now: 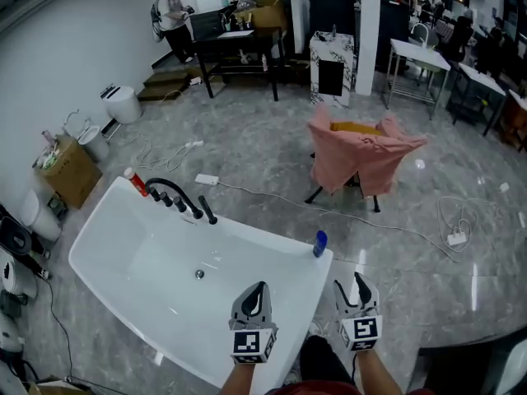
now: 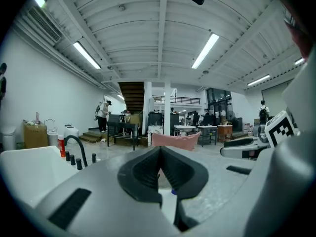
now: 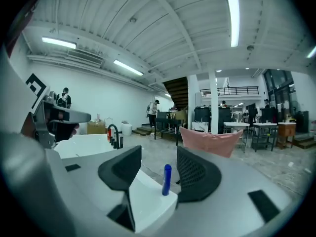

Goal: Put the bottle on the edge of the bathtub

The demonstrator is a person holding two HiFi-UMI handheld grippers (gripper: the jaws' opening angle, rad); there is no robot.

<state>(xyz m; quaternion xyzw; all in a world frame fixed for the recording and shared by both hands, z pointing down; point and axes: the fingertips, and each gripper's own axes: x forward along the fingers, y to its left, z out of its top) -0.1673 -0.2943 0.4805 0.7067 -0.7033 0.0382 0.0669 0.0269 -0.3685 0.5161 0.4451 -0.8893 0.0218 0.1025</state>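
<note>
Right gripper view shows the right tool (image 3: 158,159) with its jaws standing wide apart and nothing clamped; past them, framed in the gap, the blue bottle (image 3: 167,179) stands upright on the white corner rim of the bathtub (image 1: 140,253), clear of both jaws. Left gripper view shows the left tool (image 2: 160,157) with its dark pads pressed together at the tips, nothing between them. In the head view the bottle is at about 11 o'clock from the right tool and 1 o'clock from the left tool, which hovers over the tub's near end. A black faucet (image 1: 177,194) sits on the tub's far rim at 11 o'clock, a red bottle (image 1: 137,183) just beside it. A chair draped in pink cloth (image 1: 362,155) stands on the floor at 12 o'clock, well apart.
</note>
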